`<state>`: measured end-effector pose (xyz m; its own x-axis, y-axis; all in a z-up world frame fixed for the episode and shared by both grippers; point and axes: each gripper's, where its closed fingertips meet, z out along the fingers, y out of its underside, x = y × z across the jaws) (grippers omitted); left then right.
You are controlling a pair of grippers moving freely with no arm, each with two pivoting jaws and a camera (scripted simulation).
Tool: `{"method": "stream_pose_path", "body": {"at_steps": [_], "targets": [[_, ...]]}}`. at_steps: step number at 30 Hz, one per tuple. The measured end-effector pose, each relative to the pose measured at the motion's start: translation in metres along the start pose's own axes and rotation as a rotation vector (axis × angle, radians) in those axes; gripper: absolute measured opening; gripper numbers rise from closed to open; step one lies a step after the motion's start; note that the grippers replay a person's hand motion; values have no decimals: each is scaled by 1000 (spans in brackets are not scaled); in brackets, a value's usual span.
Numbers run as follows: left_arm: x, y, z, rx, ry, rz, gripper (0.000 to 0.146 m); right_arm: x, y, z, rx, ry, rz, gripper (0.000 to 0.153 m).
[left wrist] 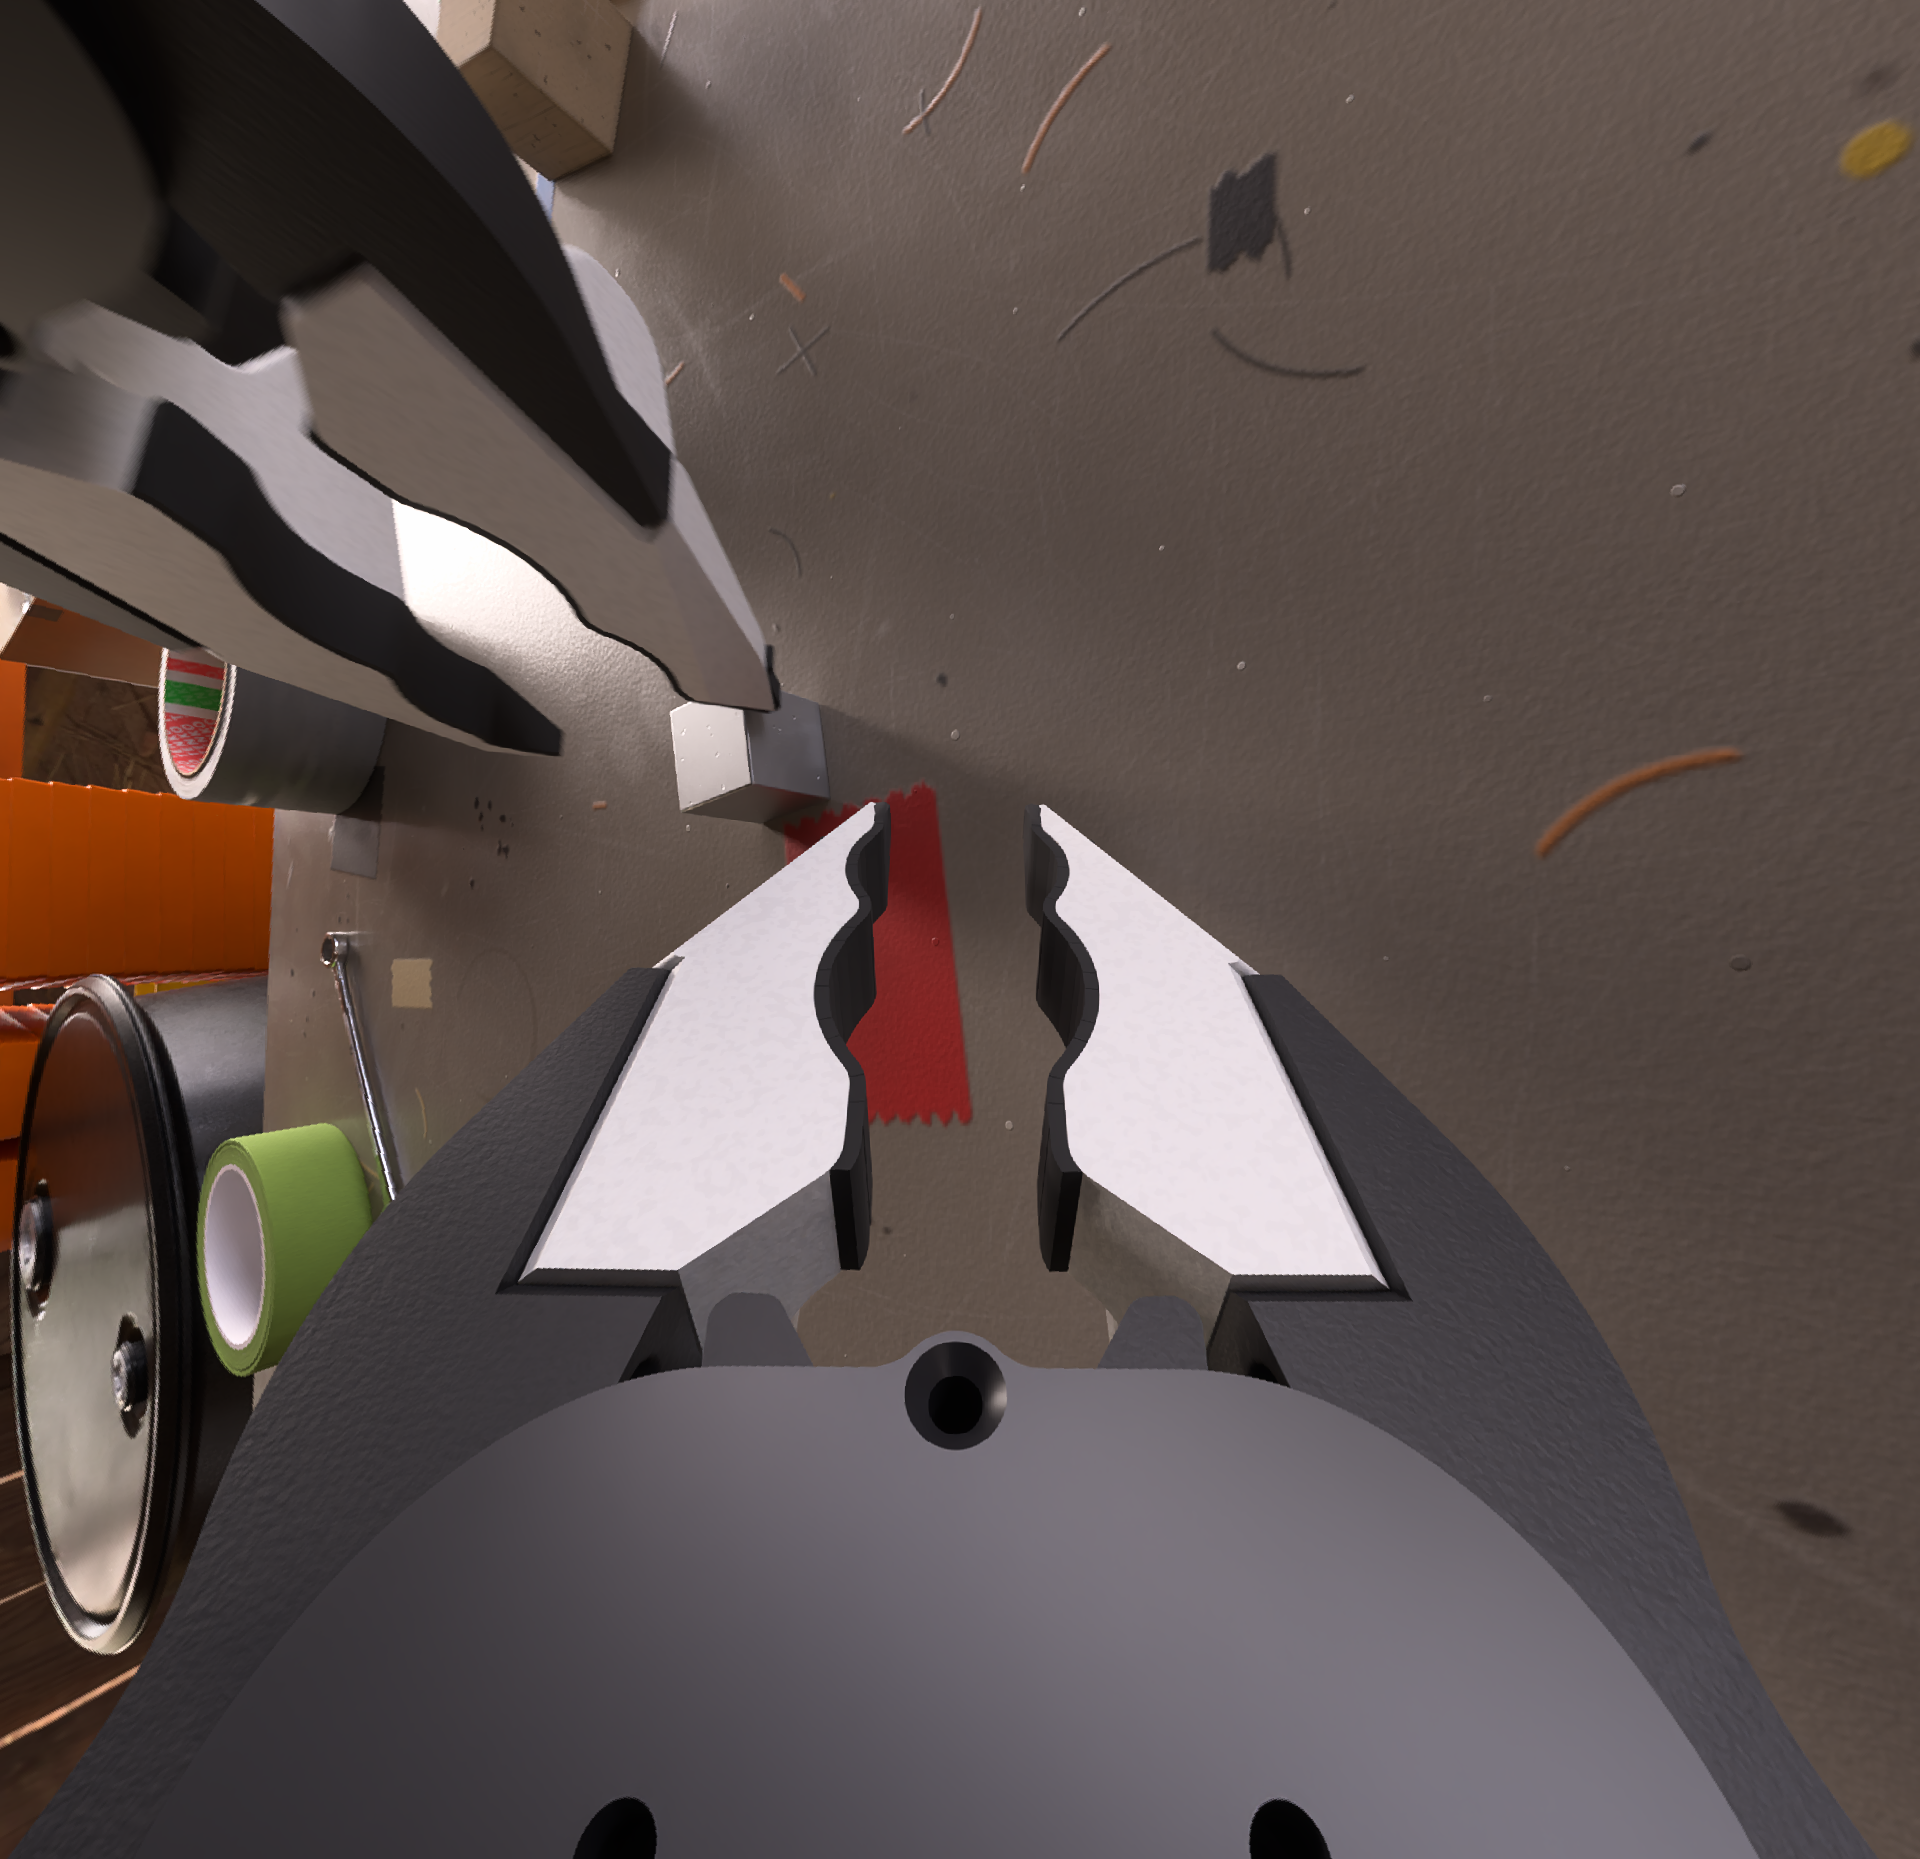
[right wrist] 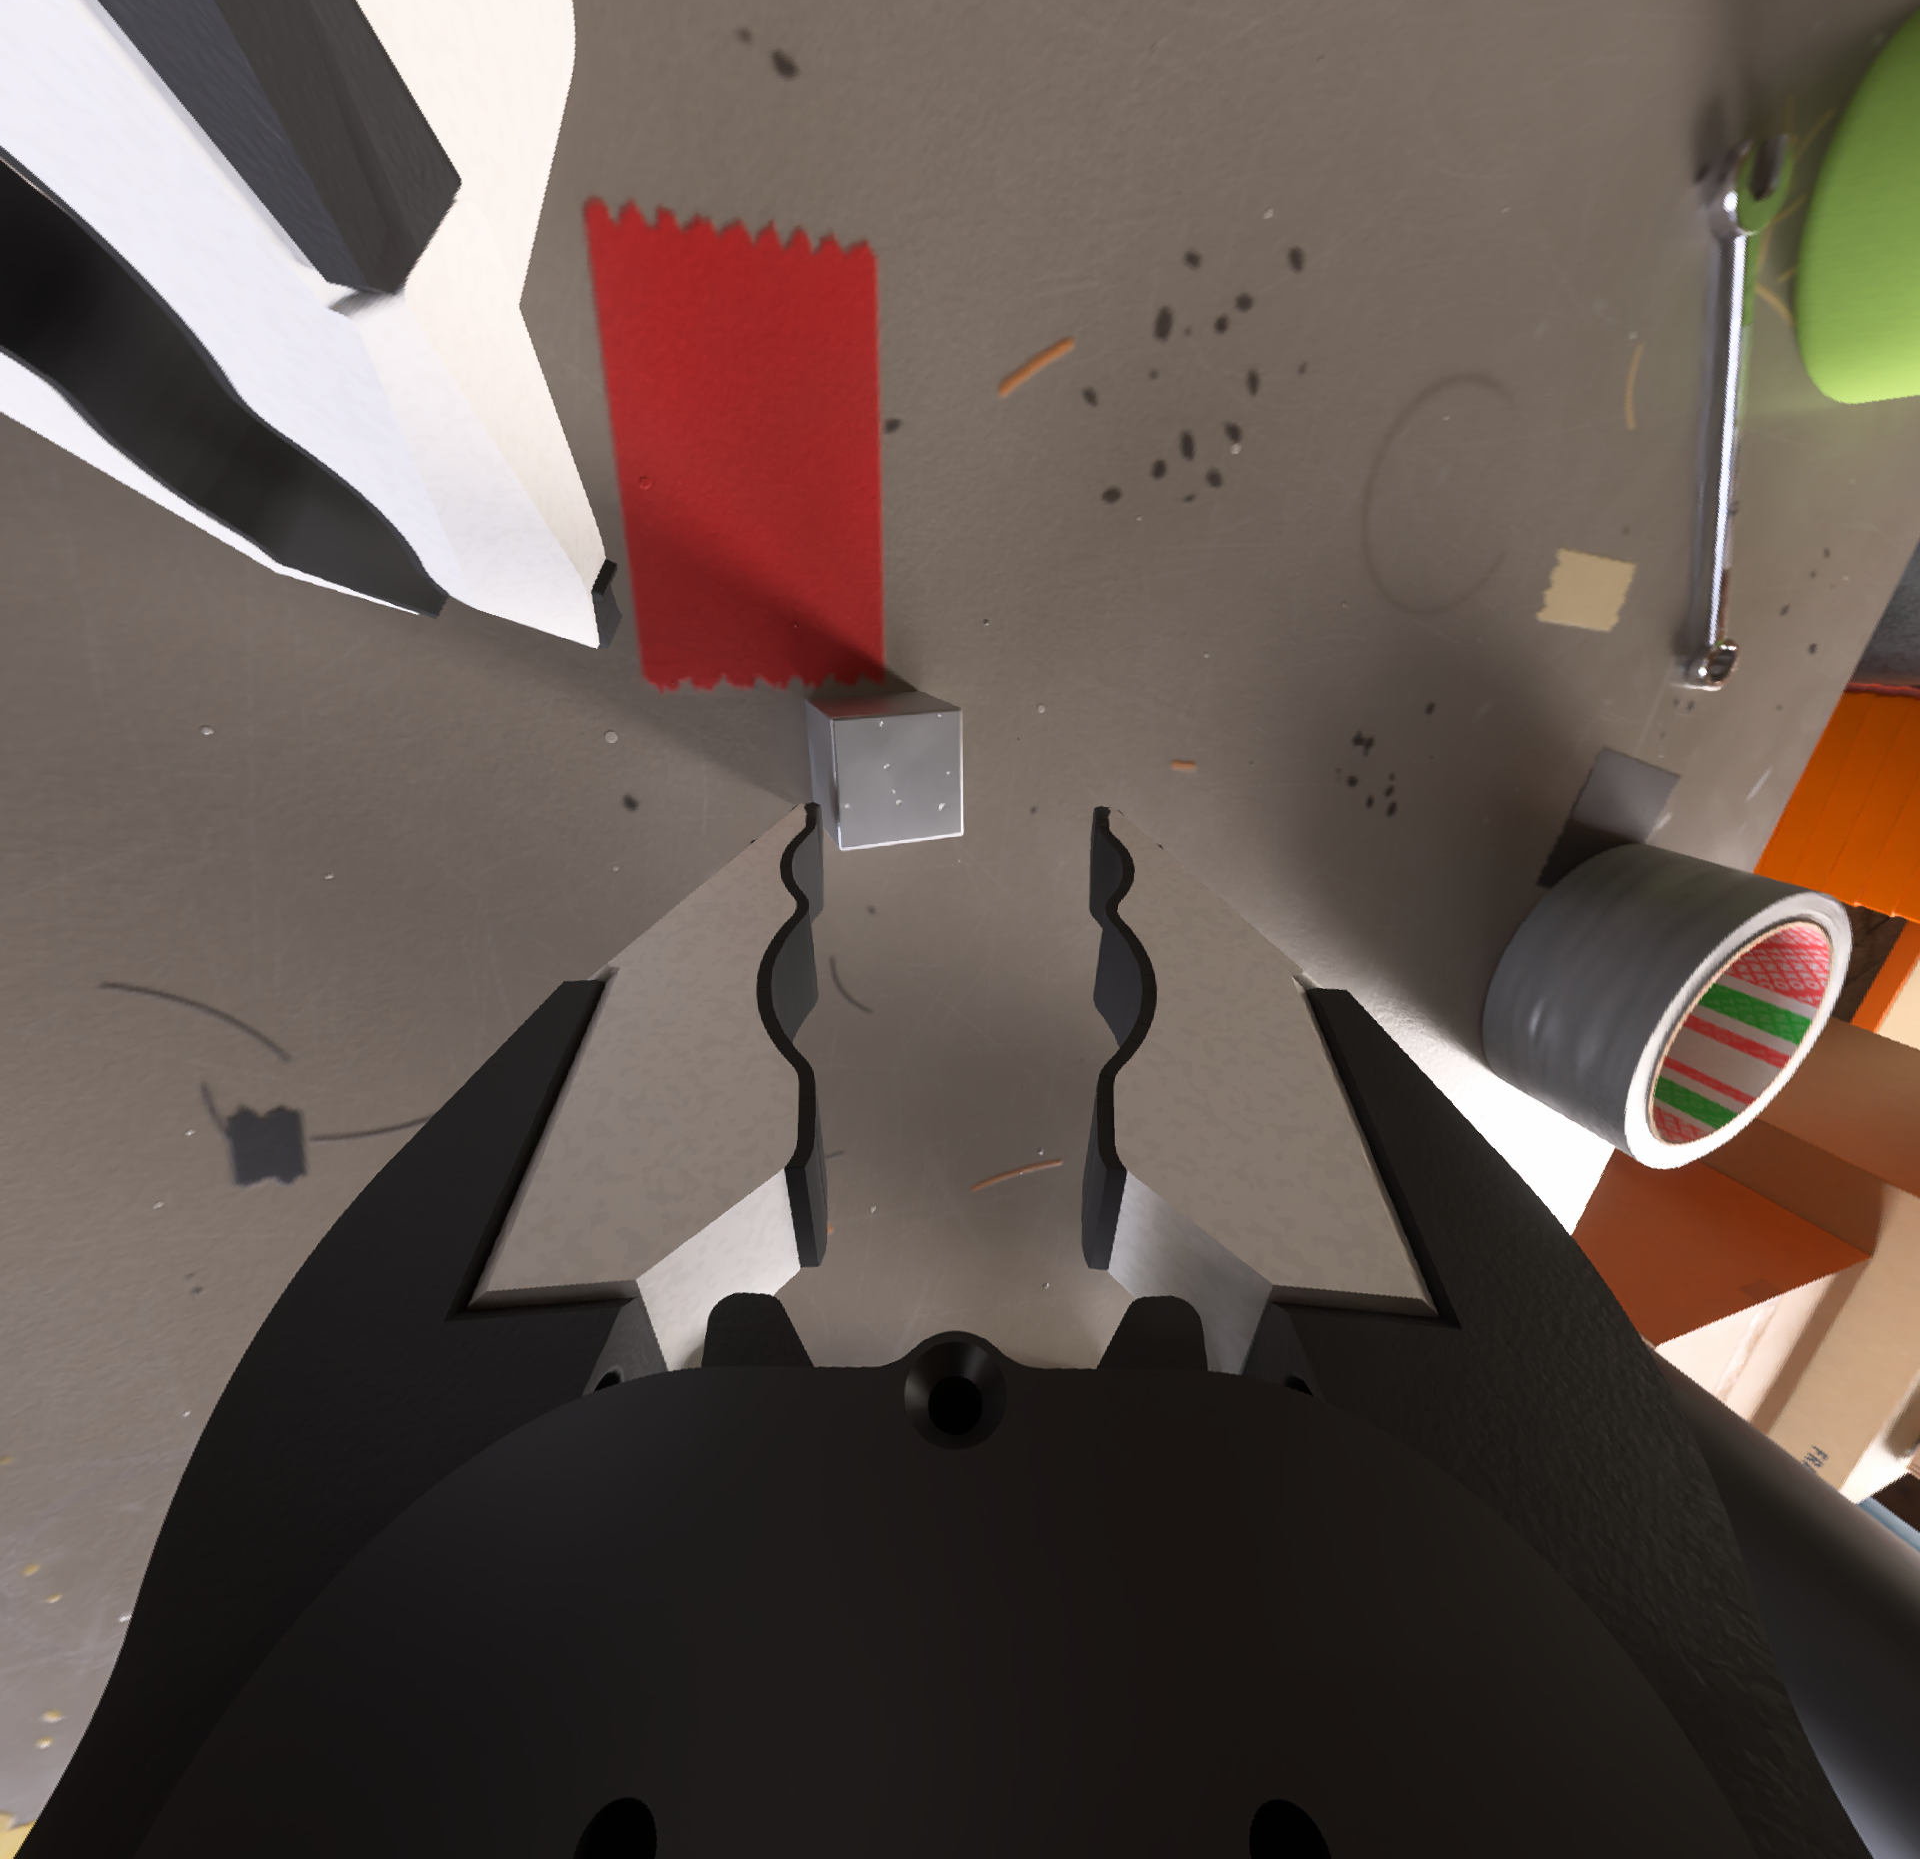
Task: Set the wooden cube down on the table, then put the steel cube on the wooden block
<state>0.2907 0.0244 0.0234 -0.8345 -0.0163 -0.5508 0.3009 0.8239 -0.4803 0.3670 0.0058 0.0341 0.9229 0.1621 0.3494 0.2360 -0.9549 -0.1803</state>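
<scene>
The steel cube (right wrist: 894, 775) sits on the grey-brown table (right wrist: 416, 874), at the near corner of a red tape strip (right wrist: 738, 448). My right gripper (right wrist: 956, 822) is open and empty, its tips just short of the cube, which lies off to the left finger's side. The cube (left wrist: 743, 760) and the right gripper (left wrist: 660, 718) also show in the left wrist view. My left gripper (left wrist: 958, 822) is open and empty, above the red tape (left wrist: 914, 978), and also shows in the right wrist view (right wrist: 514, 614). The wooden block (left wrist: 540, 53) lies on the table far off, partly hidden by the right gripper.
A grey tape roll (right wrist: 1662, 999), a green tape roll (right wrist: 1860, 251), a wrench (right wrist: 1725, 407) and orange boxes (right wrist: 1849, 801) stand along one table side. A black spool (left wrist: 94, 1310) stands near the green roll (left wrist: 281, 1238).
</scene>
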Motion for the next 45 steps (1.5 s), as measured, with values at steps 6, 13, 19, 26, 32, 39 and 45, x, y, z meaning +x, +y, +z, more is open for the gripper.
{"method": "stream_pose_path", "body": {"at_steps": [6,13,19,26,32,39,45], "targets": [[0,0,0,-1,1,1,25,-9,1,14,-28,-34,-19,46],[0,1,0,-5,2,2,25,-11,4,14,-34,-81,-6,29],[-1,2,0,-9,0,5,26,-14,2,14,23,-98,7,30],[-1,3,-1,-9,-3,4,26,4,-1,-23,148,-63,80,30],[-2,3,-1,-11,-5,6,27,30,15,-72,279,-4,180,30],[-2,4,-1,-11,-6,4,27,71,67,-136,339,139,298,30],[-2,4,-1,-12,-5,3,27,88,158,-154,130,211,416,30]]}}
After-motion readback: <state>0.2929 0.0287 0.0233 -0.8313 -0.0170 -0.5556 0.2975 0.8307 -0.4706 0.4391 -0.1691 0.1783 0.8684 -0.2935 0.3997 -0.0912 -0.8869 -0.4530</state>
